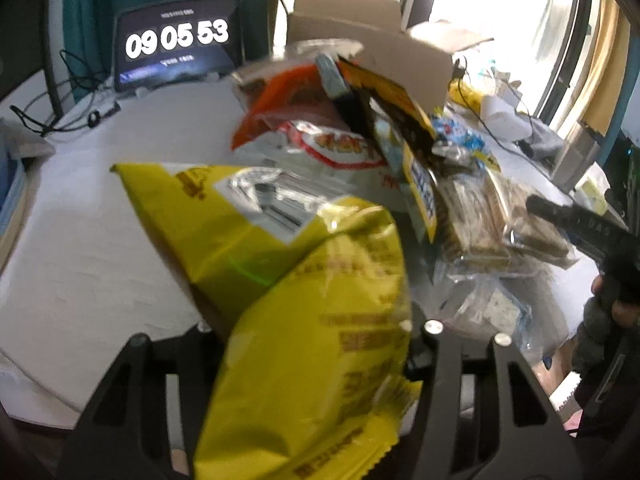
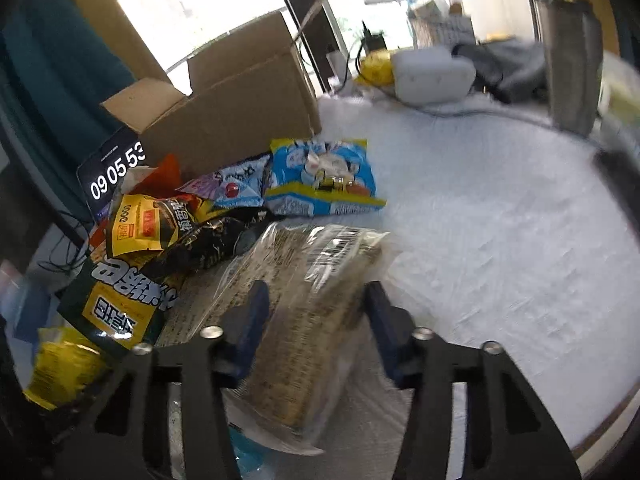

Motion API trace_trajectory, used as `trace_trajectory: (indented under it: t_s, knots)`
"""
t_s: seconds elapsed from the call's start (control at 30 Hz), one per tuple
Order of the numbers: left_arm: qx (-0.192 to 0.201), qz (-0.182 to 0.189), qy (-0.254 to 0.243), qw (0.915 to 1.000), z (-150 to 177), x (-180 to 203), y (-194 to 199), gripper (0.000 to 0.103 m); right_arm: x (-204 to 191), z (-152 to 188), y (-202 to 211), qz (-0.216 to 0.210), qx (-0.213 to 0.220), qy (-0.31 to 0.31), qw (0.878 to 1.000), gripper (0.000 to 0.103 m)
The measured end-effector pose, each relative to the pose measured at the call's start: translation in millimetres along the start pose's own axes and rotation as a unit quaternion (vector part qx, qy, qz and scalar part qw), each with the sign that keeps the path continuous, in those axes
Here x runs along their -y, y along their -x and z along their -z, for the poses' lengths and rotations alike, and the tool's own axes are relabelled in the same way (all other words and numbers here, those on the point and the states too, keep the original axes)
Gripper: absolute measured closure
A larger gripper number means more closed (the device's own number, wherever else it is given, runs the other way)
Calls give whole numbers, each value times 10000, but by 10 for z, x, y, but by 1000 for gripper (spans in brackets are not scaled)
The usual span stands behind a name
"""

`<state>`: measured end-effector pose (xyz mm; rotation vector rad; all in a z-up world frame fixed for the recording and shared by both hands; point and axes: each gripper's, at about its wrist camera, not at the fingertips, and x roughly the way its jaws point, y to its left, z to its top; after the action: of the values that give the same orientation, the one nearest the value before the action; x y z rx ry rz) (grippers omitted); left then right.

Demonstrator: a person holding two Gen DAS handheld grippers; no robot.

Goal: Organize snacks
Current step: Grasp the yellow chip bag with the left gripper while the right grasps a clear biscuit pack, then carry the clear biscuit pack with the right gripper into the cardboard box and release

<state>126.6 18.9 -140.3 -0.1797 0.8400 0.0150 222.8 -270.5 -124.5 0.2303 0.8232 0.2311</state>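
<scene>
A big yellow snack bag (image 1: 320, 292) fills the left wrist view. It stands crumpled between the jaws of my left gripper (image 1: 312, 332), which is shut on it; the bag hides the pads. My right gripper (image 2: 316, 312) is shut on a clear-wrapped pack of brown crackers (image 2: 316, 280), with a blue pad on each long side. From the left wrist, this gripper (image 1: 538, 204) shows as a black body at the right edge, on the same pack (image 1: 480, 216). Behind lies a pile of snack bags: a black-and-yellow one (image 2: 148, 220), a red-and-white one (image 1: 320, 144), and a blue cartoon one (image 2: 324, 176).
An open cardboard box (image 2: 240, 100) stands behind the pile. A phone showing a timer (image 1: 176, 44) leans at the back left beside cables (image 1: 72, 112). A white cloth (image 2: 500, 220) covers the table. A white device (image 2: 432, 76) and clutter sit at the far edge.
</scene>
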Motion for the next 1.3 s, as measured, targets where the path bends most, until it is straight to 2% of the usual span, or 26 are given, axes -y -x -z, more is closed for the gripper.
trace_trajectory:
  t_s: [0.1, 0.13, 0.27, 0.43, 0.6, 0.93, 1.3]
  knots:
    - [207, -72, 31, 9998, -33, -97, 134, 46, -57, -12, 66, 88, 92, 201, 9997, 65]
    - [252, -86, 48, 9996, -46, -131, 169, 46, -79, -20, 97, 98, 157, 238, 9995, 70]
    - [586, -199, 182, 9979, -124, -299, 381, 46, -241, -85, 283, 244, 523, 596, 9966, 79]
    - [1012, -305, 232, 9941, -227, -384, 582, 46, -414, -188, 413, 283, 733, 884, 9930, 81]
    - [1271, -306, 246, 9911, -400, -431, 655, 46, -561, -342, 565, 356, 1049, 1111, 9876, 81]
    - [1944, -189, 20, 9807, -1000, -379, 781, 46, -616, -710, 780, 278, 1591, 1265, 9787, 81]
    - [1921, 239, -257, 9807, -1772, -382, 522, 45, -687, -1344, 833, 163, 2107, 1613, 9640, 81]
